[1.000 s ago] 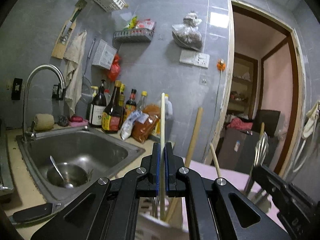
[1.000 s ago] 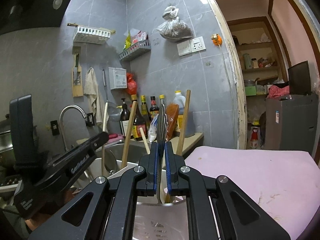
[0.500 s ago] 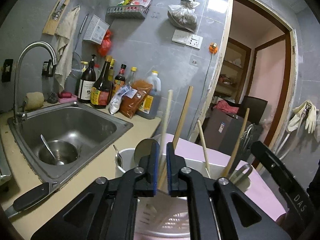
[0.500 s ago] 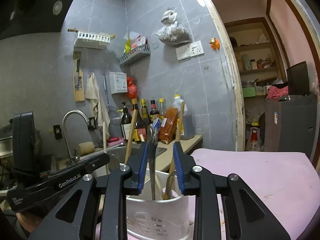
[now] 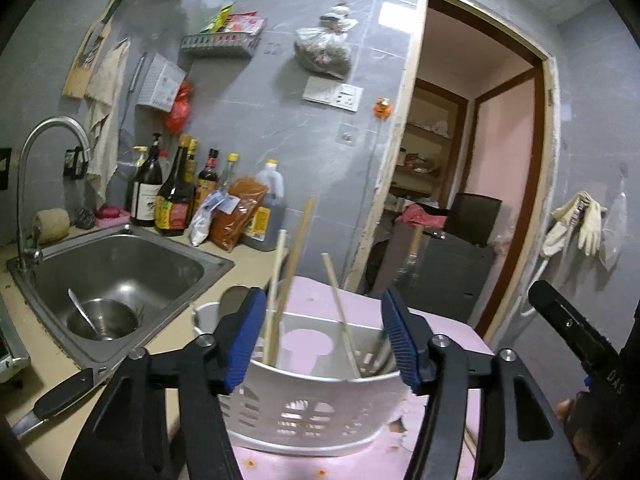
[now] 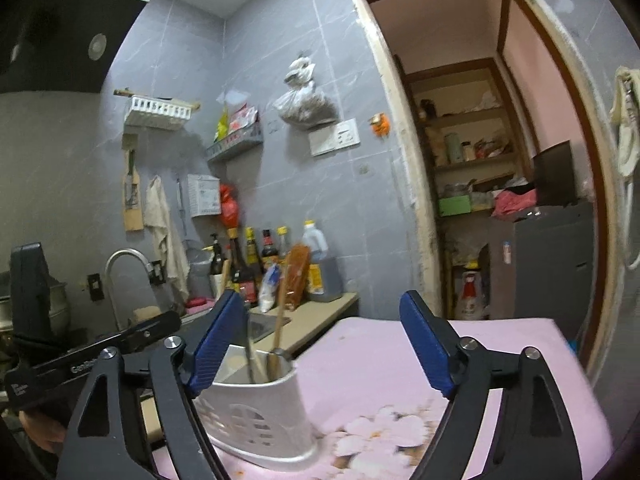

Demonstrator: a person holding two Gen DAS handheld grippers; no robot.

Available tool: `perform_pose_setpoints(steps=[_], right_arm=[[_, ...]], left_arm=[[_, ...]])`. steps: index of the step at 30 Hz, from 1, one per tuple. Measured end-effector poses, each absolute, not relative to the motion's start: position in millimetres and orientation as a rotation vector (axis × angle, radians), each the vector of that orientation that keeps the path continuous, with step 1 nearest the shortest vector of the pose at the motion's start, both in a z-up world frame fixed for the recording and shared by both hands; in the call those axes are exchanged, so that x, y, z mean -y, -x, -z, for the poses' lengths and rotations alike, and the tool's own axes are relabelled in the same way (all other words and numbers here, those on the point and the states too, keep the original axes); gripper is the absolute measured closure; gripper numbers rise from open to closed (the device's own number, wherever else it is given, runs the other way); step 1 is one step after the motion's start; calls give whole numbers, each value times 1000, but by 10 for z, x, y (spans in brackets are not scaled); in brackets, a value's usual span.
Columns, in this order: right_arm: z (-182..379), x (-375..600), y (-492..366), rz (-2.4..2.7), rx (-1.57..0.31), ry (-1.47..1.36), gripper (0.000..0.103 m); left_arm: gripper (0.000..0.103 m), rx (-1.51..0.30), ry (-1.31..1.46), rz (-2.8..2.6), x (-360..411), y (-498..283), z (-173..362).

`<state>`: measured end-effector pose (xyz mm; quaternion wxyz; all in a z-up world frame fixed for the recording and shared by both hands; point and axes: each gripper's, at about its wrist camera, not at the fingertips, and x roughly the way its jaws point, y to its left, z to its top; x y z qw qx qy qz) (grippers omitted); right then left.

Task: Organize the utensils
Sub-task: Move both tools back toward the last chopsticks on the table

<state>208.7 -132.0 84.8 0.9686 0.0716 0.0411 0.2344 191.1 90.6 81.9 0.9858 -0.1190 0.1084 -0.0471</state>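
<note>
The thin wooden chopsticks (image 5: 297, 276) stand leaning in the white perforated plastic utensil holder (image 5: 316, 408), beside metal cutlery handles (image 6: 250, 354) in its far end. They look light, stiff and smooth, likely to pivot or slip if pinched at the tip; a hold on the upper shaft seems safest. The holder sits on the pink cloth-covered worktop (image 6: 400, 360), near the steel sink (image 5: 120, 264). The left gripper (image 5: 323, 334) hovers level over the holder, jaws wide apart and empty. The right gripper (image 6: 322, 344), likewise spread and empty, hangs just right of it.

My left tongs (image 5: 324, 336) spread wide, gripping nothing. My right tongs (image 6: 320, 342) likewise spread wide, level.
</note>
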Motion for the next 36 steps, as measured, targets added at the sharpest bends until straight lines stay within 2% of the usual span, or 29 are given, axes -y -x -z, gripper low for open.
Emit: perform_pose_setpoints(steps=[1, 4, 6, 10, 12, 26, 36], right_arm=[[-861, 1375, -2041, -466, -76, -141, 16], [-886, 1518, -1910, -435, -54, -131, 1], [-891, 1613, -1830, -415, -44, -129, 0], [-883, 1775, -1678, -370, -40, -114, 0], [-881, 1847, -1617, -347, -35, -113, 0], [-669, 2266, -1434, -226, -115, -56, 0], [-423, 2365, -1493, -202, -255, -30, 0]], left_arm=[[36, -216, 235, 107, -868, -1887, -833], [27, -205, 221, 140, -758, -1813, -856], [25, -197, 207, 152, -686, -1764, -873], [8, -176, 184, 185, -548, -1667, -900], [5, -172, 171, 193, -490, -1641, -901], [4, -247, 67, 258, -16, -1606, -591], [4, -306, 7, 288, 206, -1636, -399]])
